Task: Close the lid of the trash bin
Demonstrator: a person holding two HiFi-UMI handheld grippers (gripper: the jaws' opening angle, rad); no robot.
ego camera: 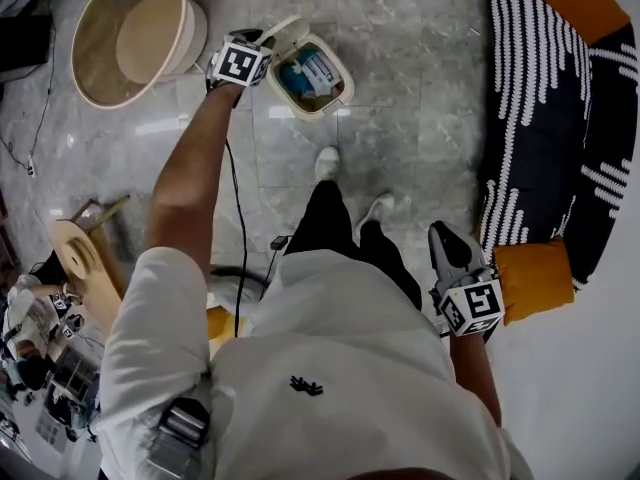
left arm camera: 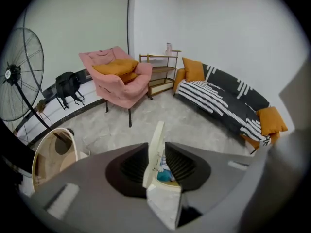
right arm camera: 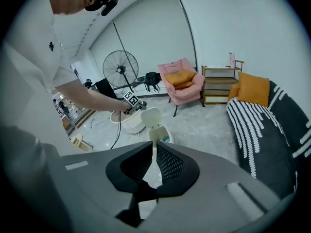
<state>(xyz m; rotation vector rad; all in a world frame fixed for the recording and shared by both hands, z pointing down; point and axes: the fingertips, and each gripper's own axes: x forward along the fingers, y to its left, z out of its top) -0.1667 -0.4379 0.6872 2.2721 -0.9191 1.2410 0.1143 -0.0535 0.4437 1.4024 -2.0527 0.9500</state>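
A small white trash bin (ego camera: 342,95) stands on the marble floor with blue rubbish inside. Its cream lid (ego camera: 283,30) is up, nearly upright at the bin's far-left side. My left gripper (ego camera: 268,43) reaches down to it at arm's length. In the left gripper view the lid (left arm camera: 154,149) stands on edge between the jaws of my left gripper (left arm camera: 156,147), with a sliver of gap on the right side, above the bin (left arm camera: 164,203). My right gripper (ego camera: 446,234) hangs by my right hip, jaws drawn to a thin slit, holding nothing. It looks toward the bin (right arm camera: 159,134).
A round beige tub (ego camera: 95,78) sits just left of the bin. A black-and-white striped sofa (ego camera: 560,118) with orange cushions (ego camera: 535,278) runs along the right. A pink armchair (left arm camera: 121,84), a standing fan (left arm camera: 19,76) and a wooden shelf (left arm camera: 160,74) lie beyond. A black cable (ego camera: 238,228) trails across the floor.
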